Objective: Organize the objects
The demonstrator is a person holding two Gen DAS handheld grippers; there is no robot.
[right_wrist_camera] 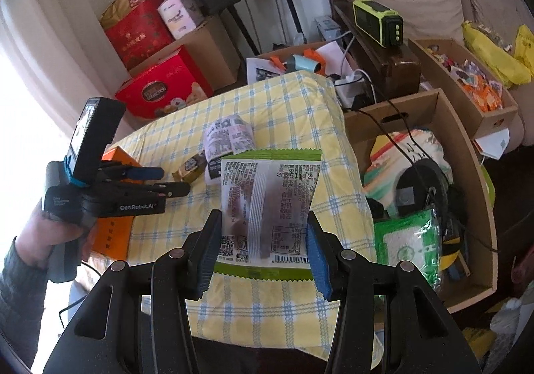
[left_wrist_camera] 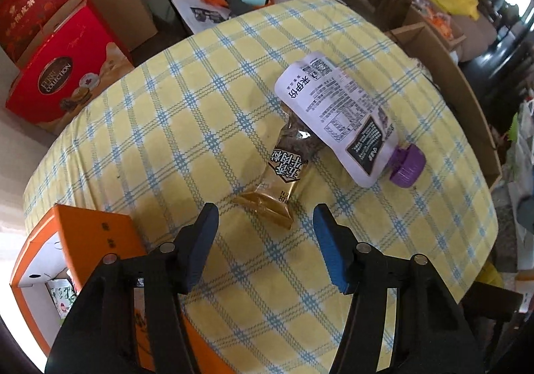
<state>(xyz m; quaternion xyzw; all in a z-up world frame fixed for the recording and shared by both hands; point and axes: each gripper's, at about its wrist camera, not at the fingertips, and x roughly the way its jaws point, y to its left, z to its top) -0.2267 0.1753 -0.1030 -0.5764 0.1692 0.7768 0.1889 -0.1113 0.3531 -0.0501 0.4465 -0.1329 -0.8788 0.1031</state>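
Observation:
A gold-and-clear snack packet (left_wrist_camera: pixel 283 170) lies on the yellow checked tablecloth (left_wrist_camera: pixel 173 127), partly under a white spouted pouch with a purple cap (left_wrist_camera: pixel 337 113). My left gripper (left_wrist_camera: pixel 265 217) is open and empty, just short of the packet's near end. In the right wrist view, my right gripper (right_wrist_camera: pixel 263 223) is shut on a green-edged white snack bag (right_wrist_camera: pixel 267 203) and holds it above the table's near edge. The left gripper (right_wrist_camera: pixel 173 180), the gold packet (right_wrist_camera: pixel 192 168) and the pouch (right_wrist_camera: pixel 227 140) show beyond it.
An orange box (left_wrist_camera: pixel 83 240) sits at the table's left edge beside the left gripper. A large cardboard box (right_wrist_camera: pixel 434 180) holding bags and cables stands right of the table. Red gift boxes (left_wrist_camera: pixel 56 73) and cartons stand behind on the left.

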